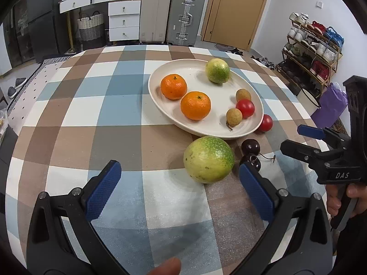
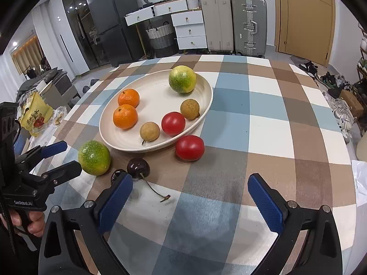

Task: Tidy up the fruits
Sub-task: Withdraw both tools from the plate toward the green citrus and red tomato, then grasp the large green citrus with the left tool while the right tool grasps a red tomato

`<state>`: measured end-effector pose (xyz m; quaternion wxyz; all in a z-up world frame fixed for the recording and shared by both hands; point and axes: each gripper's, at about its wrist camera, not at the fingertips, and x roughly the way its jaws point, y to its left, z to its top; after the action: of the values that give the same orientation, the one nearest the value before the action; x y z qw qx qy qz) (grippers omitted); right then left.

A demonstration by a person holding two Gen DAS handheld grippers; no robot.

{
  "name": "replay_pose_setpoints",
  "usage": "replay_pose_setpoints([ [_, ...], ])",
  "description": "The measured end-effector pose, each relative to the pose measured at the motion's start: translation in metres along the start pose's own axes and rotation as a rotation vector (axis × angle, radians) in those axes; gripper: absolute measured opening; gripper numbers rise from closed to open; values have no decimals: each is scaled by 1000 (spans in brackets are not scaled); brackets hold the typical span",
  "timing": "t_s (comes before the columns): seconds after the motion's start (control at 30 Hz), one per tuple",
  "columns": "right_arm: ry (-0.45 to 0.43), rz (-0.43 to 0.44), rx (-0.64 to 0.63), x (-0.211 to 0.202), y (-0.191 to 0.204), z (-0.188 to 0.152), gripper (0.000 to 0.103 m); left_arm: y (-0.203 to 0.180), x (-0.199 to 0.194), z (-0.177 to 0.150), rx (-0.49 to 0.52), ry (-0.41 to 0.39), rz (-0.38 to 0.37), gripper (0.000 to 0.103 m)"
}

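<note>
On the checked tablecloth (image 2: 263,123) stands a cream oval plate (image 2: 128,142) holding two mandarins (image 2: 125,116), a green-yellow citrus (image 2: 182,79), two longans (image 2: 149,131) and a red tomato (image 2: 173,123). Off the plate, at its near rim, lie a second tomato (image 2: 190,147), another green-yellow citrus (image 2: 94,157) and two dark cherries (image 2: 138,168) on joined stems.

The left gripper (image 1: 180,189) hangs wide open, empty, with that citrus just ahead between its blue pads (image 1: 103,190); its body reads "GenRobot.AI" in the right wrist view. The right gripper (image 2: 190,202) is wide open too, empty, near the cherries; its side reads "DAS". A yellow bag (image 2: 34,114) with Chinese lettering lies beyond the table's left edge.
</note>
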<state>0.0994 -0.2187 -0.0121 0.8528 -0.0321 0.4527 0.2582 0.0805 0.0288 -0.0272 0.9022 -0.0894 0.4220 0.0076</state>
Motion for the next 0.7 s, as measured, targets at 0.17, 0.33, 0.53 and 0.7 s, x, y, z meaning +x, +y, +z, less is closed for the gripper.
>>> replay_pose_setpoints([
  [0.17,19,-30,-29,12,2,6,101,-3,5,0,10,9,2,102],
  [0.33,34,-36,-42,28,2,12,97,-3,10,-1,9,26,-4,102],
  [0.53,36,-48,-65,41,3,21,85,-2,15,-2,5,40,-13,102],
  [0.7,44,-65,-97,49,6,24,76,-2,17,-1,5,45,-17,102],
])
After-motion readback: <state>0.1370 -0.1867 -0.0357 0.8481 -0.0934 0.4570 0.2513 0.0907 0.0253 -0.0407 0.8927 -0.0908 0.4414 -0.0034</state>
